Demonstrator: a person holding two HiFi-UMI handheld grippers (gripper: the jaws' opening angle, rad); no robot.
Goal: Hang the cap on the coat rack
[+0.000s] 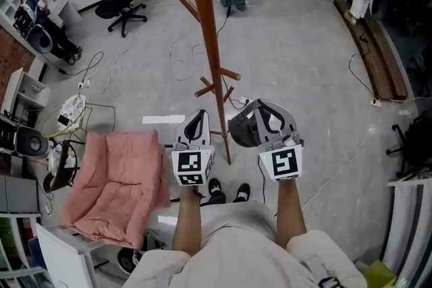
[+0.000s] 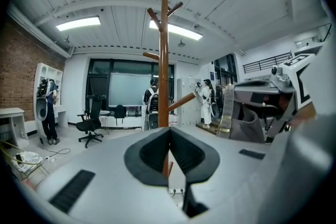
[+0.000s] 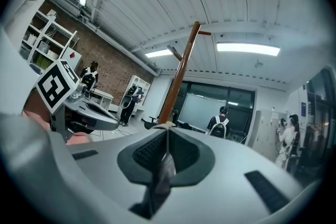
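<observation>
L claw (image 2: 169, 134) shut, empty; R claw (image 3: 167, 136) pinched on cap (image 1: 246, 128); both forearms (image 1: 187, 226) fwd, side by side.

Grey floor (image 1: 297, 57) w/ coat rack (image 1: 210, 44), cables (image 1: 185, 57) — office chair (image 1: 121, 2).

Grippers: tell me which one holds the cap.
The right gripper: its jaws are shut on the dark cap. The left gripper is shut with nothing between its jaws.
</observation>
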